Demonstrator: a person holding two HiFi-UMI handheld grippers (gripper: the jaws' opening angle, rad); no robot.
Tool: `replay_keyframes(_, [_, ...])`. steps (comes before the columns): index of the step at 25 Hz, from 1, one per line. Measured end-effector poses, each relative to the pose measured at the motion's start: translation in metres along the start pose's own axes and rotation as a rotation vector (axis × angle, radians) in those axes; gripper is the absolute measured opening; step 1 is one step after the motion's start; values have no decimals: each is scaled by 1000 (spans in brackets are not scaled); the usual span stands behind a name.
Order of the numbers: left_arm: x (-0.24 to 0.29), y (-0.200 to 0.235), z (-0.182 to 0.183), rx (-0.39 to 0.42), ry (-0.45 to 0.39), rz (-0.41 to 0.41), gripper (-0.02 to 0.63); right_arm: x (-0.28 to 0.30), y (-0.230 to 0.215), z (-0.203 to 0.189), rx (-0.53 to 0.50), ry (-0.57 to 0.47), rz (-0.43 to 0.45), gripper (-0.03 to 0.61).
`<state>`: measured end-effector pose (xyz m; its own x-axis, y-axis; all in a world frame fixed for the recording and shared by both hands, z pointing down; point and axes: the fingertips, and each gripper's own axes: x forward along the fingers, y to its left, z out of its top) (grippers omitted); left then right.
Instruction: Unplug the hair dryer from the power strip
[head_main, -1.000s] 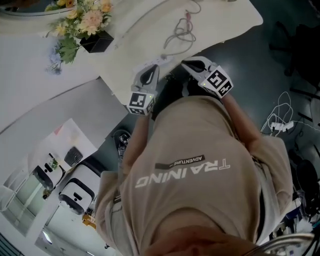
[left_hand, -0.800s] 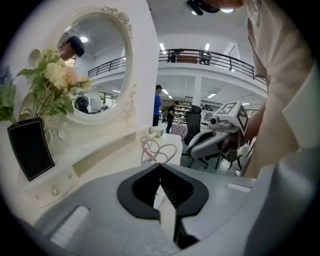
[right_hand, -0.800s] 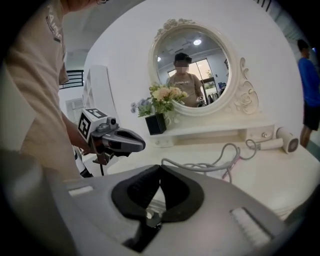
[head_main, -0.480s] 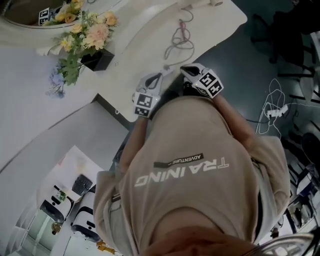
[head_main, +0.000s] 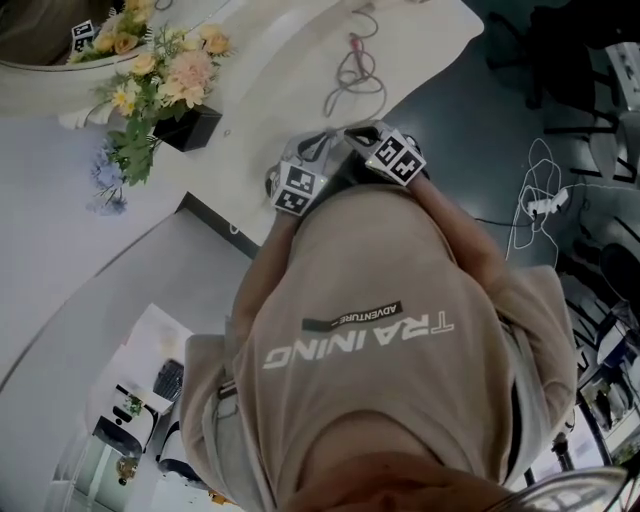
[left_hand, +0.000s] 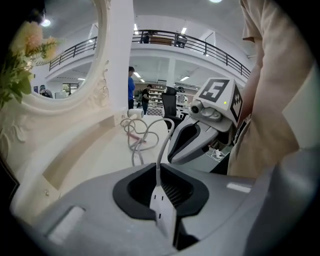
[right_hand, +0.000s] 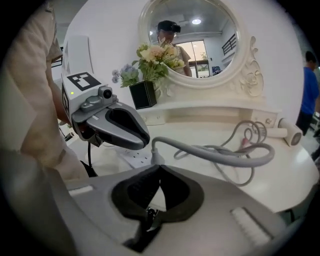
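At upper centre our left gripper (head_main: 318, 145) clenched the power strip (left_hand: 164, 212). Our right gripper (head_main: 355, 133) sat beside the plug (right_hand: 153, 148); its jaws were together.

Bright, even overhead light; dark fisheye corners; foreground soft.

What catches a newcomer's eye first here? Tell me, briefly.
The left gripper, jaws shut on the strip, and the right gripper, jaw tips at the plug, meet at the table edge. Behind them stand an ornate mirror and flowers; the dryer lies at the cord's far end.
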<state>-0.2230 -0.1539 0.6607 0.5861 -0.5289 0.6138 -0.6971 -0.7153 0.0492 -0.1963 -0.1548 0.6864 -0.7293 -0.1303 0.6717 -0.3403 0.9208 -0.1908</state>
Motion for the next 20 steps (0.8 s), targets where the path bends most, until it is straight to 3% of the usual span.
replay_keyframes(4, [9, -1, 4, 50, 58, 0, 9, 7, -1, -2, -63, 30, 36, 3])
replay_keyframes(10, [16, 1, 0, 54, 120, 3, 11, 16, -6, -9, -161, 91, 56, 3])
replay_keyframes(13, [18, 0, 2, 72, 154, 3, 86, 15, -8, -9, -167, 103, 81, 3])
replay_keyframes(20, [34, 3, 12, 99, 164, -2, 81, 13, -6, -10, -191, 108, 109, 3])
